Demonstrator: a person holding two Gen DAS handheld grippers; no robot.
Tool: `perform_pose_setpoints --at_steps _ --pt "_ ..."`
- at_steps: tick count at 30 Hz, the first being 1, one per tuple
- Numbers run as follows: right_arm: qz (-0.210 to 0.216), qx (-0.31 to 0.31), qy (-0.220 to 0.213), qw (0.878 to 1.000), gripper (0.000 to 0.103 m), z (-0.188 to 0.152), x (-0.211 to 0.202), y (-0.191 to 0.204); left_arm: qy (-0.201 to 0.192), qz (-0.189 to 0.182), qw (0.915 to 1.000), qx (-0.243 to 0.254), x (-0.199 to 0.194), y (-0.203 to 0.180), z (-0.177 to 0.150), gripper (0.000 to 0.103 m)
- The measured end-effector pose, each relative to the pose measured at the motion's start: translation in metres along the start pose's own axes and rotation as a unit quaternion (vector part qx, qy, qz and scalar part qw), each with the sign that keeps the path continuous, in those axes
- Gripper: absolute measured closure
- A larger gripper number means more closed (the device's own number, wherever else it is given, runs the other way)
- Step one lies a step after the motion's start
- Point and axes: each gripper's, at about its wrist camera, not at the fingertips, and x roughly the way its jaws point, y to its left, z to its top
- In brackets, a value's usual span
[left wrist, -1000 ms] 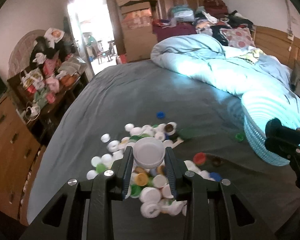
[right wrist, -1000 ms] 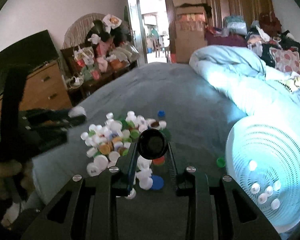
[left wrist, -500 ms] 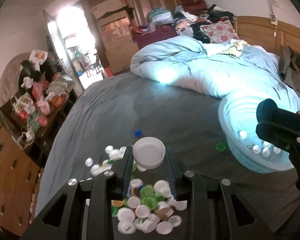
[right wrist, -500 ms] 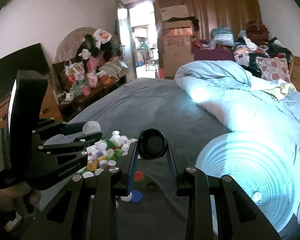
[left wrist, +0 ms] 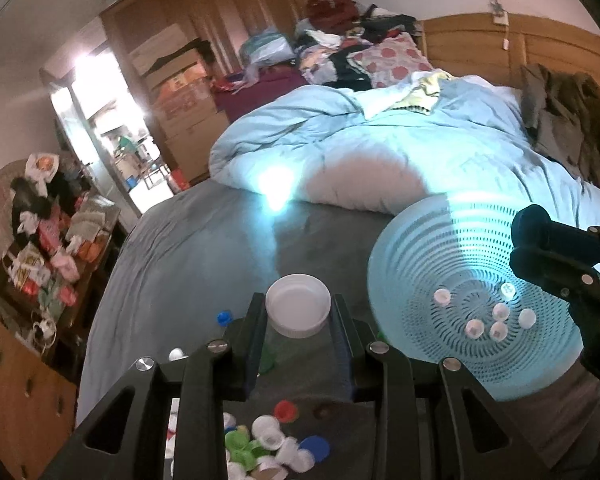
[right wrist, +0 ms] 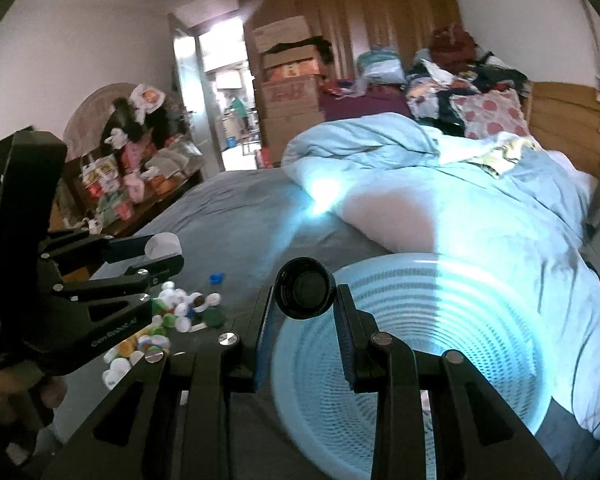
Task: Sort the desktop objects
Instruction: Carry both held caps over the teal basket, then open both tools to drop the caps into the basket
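A white cap (left wrist: 298, 310) is being held in the left gripper (left wrist: 298, 316), hollow side up, the two fingers closed against its rim. A black cap (right wrist: 306, 294) is being pinched in the right gripper (right wrist: 305, 308), the jaws narrowed onto its ribbed edge, its open face turned toward the camera.

Landmark: the pale blue basket (left wrist: 416, 264), a perforated round container, is lying on the grey bedsheet (left wrist: 204, 248).

- In the left wrist view, about six small white caps (left wrist: 496, 320) are being seen inside the basket, clustered near the middle of its floor.
- The white cap is being carried just left of the basket's rim, above the sheet and not over the basket.
- The black cap is being held over the near-left rim of the basket in the right wrist view; the basket is blurred there.
- The pile of mixed caps (right wrist: 168, 316) (white, green, yellow, blue) is lying on the sheet left of the basket; a single blue cap (right wrist: 216, 278) is lying apart from the pile, on its far side.
- A light blue duvet (left wrist: 400, 148) is being seen bunched behind the basket.

Pose: both grippers are being pointed downward at a slant. The left gripper's handle is being gripped by a hand (right wrist: 24, 392), seen at the left edge of the right wrist view.
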Motion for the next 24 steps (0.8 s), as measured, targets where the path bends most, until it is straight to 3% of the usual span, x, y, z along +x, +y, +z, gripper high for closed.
perform_pose_setpoints --at_steps 10,15,16,17,18,19,20,24 --pt "-0.034 0.052 0.012 0.998 0.077 -0.015 0.0 -0.064 0.033 -0.041 0.9976 0.045 0.045 -0.068 0.024 0.07" --pt "-0.052 0.07 0.02 0.996 0.076 -0.026 -0.003 -0.083 0.068 -0.09 0.9911 0.071 0.065 -0.098 0.025 0.069" --pt "-0.06 0.071 0.022 0.995 0.073 -0.027 -0.003 -0.085 0.075 -0.105 0.9884 0.081 0.067 -0.104 0.024 0.063" --pt "-0.069 0.074 0.021 0.995 0.056 -0.027 -0.003 -0.087 0.071 -0.101 0.9886 0.086 0.066 -0.108 0.024 0.038" --pt "-0.075 0.078 0.014 0.994 0.04 -0.026 -0.005 -0.089 0.063 -0.093 0.9899 0.086 0.063 -0.108 0.023 0.029" --pt "-0.078 0.081 0.007 0.994 0.04 -0.026 -0.007 -0.09 0.05 -0.084 0.9918 0.082 0.059 -0.107 0.023 0.01" --pt "-0.079 0.082 0.004 0.994 0.04 -0.026 -0.01 -0.089 0.036 -0.075 0.9938 0.075 0.053 -0.103 0.024 0.005" --pt "-0.064 0.085 -0.009 0.994 0.04 -0.024 -0.018 -0.083 0.03 -0.071 0.9959 0.048 0.044 -0.077 0.023 0.005"
